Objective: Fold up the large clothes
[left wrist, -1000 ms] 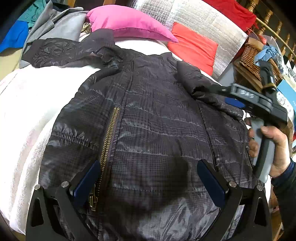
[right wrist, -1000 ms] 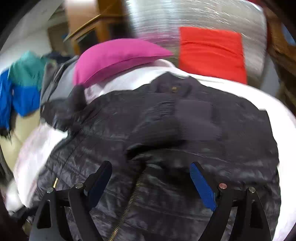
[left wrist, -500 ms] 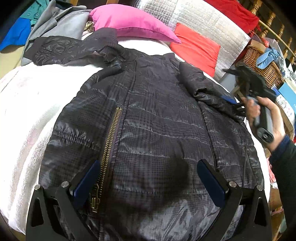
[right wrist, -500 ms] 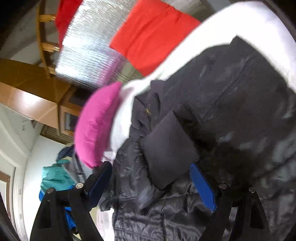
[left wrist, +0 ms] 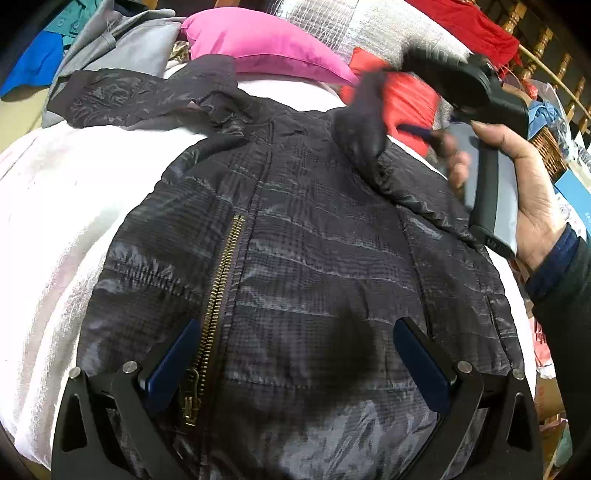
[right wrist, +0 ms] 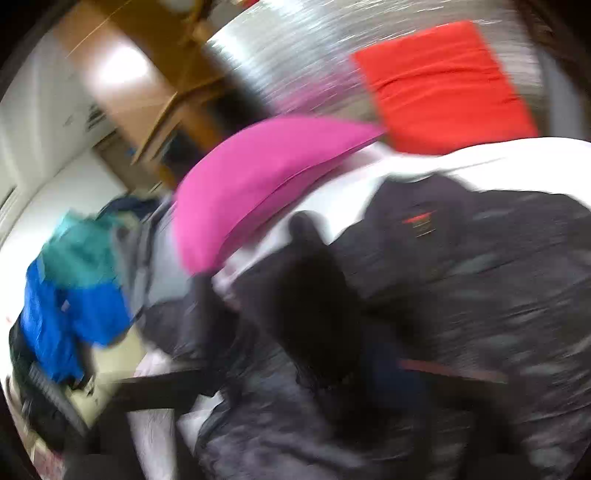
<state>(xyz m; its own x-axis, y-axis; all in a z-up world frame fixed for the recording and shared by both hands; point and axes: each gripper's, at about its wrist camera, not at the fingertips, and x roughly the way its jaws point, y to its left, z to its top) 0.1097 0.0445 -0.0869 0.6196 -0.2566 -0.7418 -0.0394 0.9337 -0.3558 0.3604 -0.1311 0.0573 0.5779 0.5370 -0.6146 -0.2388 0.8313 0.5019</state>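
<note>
White bed cover [left wrist: 48, 229] fills the left and centre of the left wrist view, spread over the whole surface. Black quilted jacket [left wrist: 314, 258] lies flat on it, front up, taking most of the frame centre; collar toward the top, hem at the bottom edge under the camera. 1 sleeve [left wrist: 122, 98] stretches out to the upper left across the cover; the other sleeve [left wrist: 365, 125] is lifted at upper right, cuff end up off the jacket body, blurred. Pink pillow [left wrist: 266, 48] sits at top centre just behind the collar, red cushion [left wrist: 413, 99] to its right against a silver quilted panel [left wrist: 373, 26]. Grey garment [left wrist: 136, 48] and blue-teal clothing [left wrist: 33, 62] piled at upper left. Right gripper [left wrist: 417, 131] at upper right, held by a hand [left wrist: 528, 192] on the grey handle; its jaws have just been opening, and the sleeve cuff sits at them, but blur hides whether the pads press on it. Right wrist view is motion-smeared: dark cuff [right wrist: 317, 295] in the centre, fingers unreadable. Left gripper [left wrist: 295, 365] at the bottom of its view, jaws wide, hovering over the jacket hem, nothing gripped. Brass zipper [left wrist: 218, 302] runs up from lower left-centre, pull next to the left pad.
</note>
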